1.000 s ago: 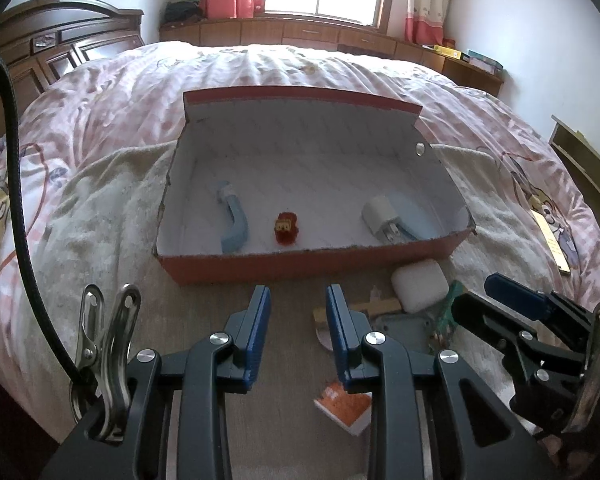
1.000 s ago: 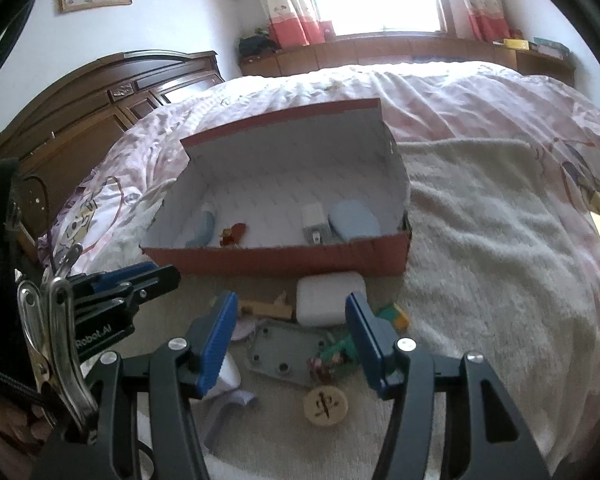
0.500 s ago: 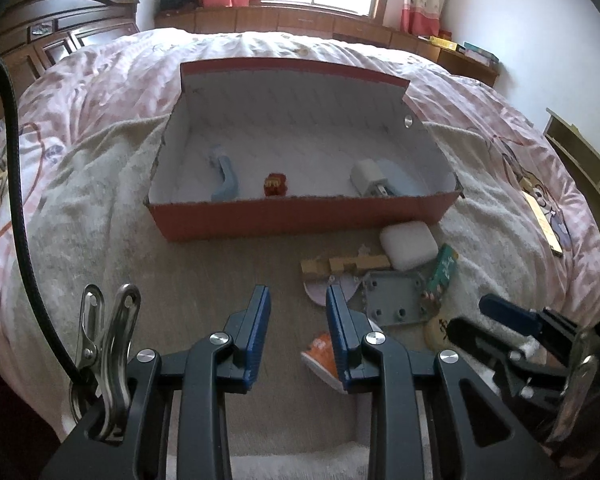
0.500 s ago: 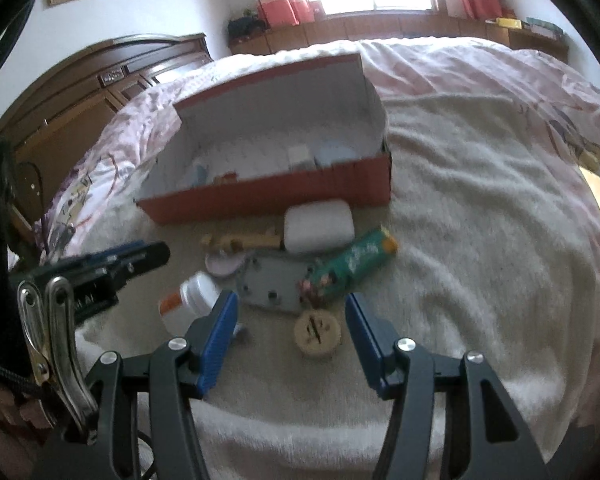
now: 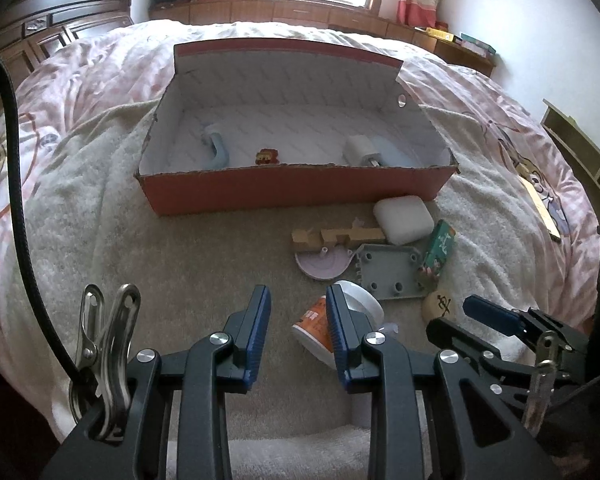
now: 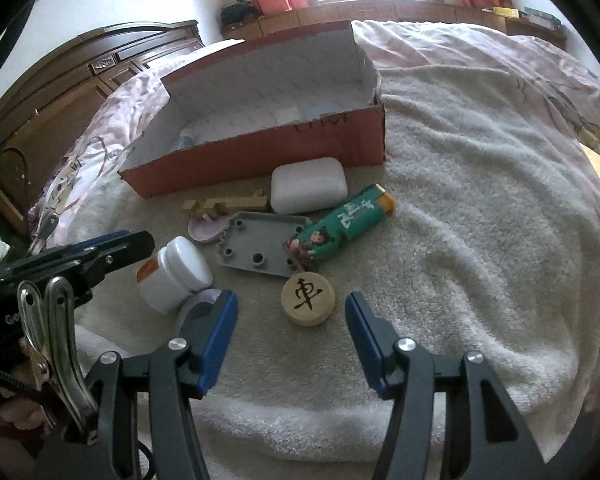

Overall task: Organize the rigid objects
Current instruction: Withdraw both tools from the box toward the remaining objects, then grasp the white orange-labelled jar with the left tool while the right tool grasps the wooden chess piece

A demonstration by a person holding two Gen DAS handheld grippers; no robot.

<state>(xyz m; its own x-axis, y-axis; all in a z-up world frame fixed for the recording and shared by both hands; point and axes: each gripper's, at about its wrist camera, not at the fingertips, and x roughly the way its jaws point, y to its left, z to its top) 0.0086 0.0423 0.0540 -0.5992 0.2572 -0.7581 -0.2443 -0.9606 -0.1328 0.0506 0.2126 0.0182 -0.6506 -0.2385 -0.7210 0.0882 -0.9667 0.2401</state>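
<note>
Three things lie in your red cardboard box (image 5: 292, 194) on the bed (image 5: 80, 184): a pale blue curved piece (image 5: 217, 151) at the left, a small red toy (image 5: 265, 157) in the middle, and a white block (image 5: 360, 149) at the right against something pale blue that the front wall cuts off. In front of the box wait a white case (image 6: 308, 190), wooden piece (image 6: 224, 206), grey plate (image 6: 260, 248), green tube (image 6: 342, 226), pink disc (image 6: 206, 229), wooden chess piece (image 6: 308, 298) and white bottle (image 6: 174, 274). Your left gripper (image 5: 298, 310) has its fingers (image 5: 256, 320) parted and empty, one hiding part of the bottle. Your right gripper (image 6: 291, 320) stands wider, released, its fingers either side of the chess piece, not touching.
</note>
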